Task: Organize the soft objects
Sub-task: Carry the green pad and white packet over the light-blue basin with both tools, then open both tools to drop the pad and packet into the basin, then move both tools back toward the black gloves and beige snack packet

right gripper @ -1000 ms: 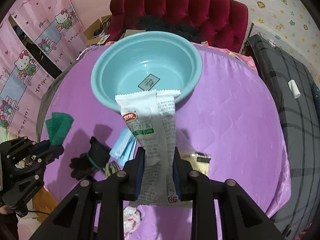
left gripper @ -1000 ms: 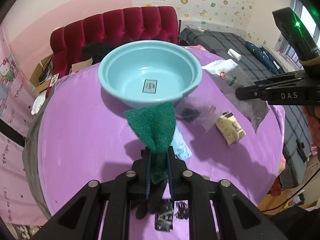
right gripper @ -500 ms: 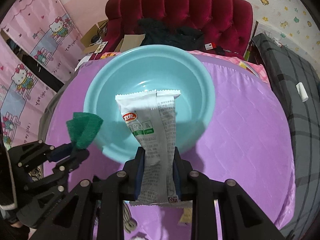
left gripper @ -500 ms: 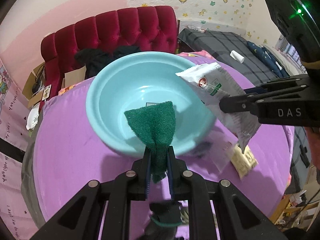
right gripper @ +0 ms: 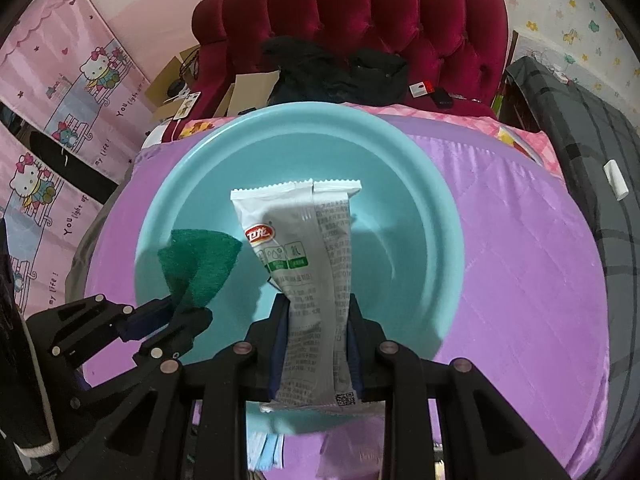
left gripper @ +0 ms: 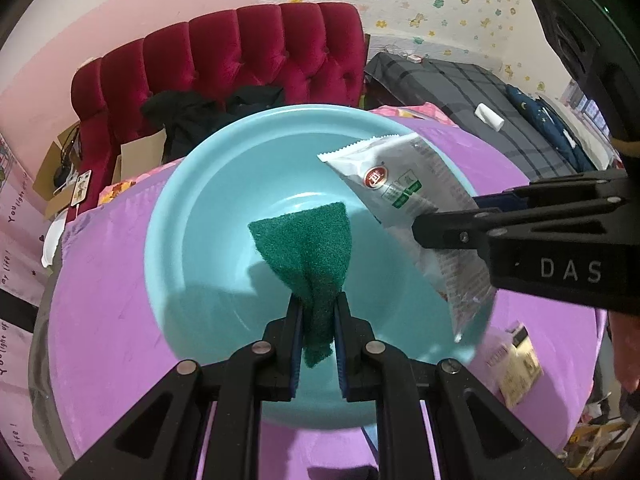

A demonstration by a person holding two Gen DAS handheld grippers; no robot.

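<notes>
Both grippers hang over the teal basin point(left gripper: 192, 216), which sits on a purple quilted cloth point(right gripper: 520, 240). L gripper point(left gripper: 317, 308) has its 2 fingers pinched on a folded green scouring pad point(left gripper: 308, 248); the pad fans out above the basin's inside, clear of the bottom. R gripper point(right gripper: 316, 312) clamps a white and grey snack pouch point(right gripper: 308, 248) w/ a red logo, upright, top edge over the basin's middle. Pad sits just left of the pouch, not touching. A small tan packet point(left gripper: 516, 364) lies on the cloth by the basin's right rim. Red tufted headboard point(right gripper: 360, 20) behind, w/ dark clothes point(right gripper: 332, 68) at its foot.
</notes>
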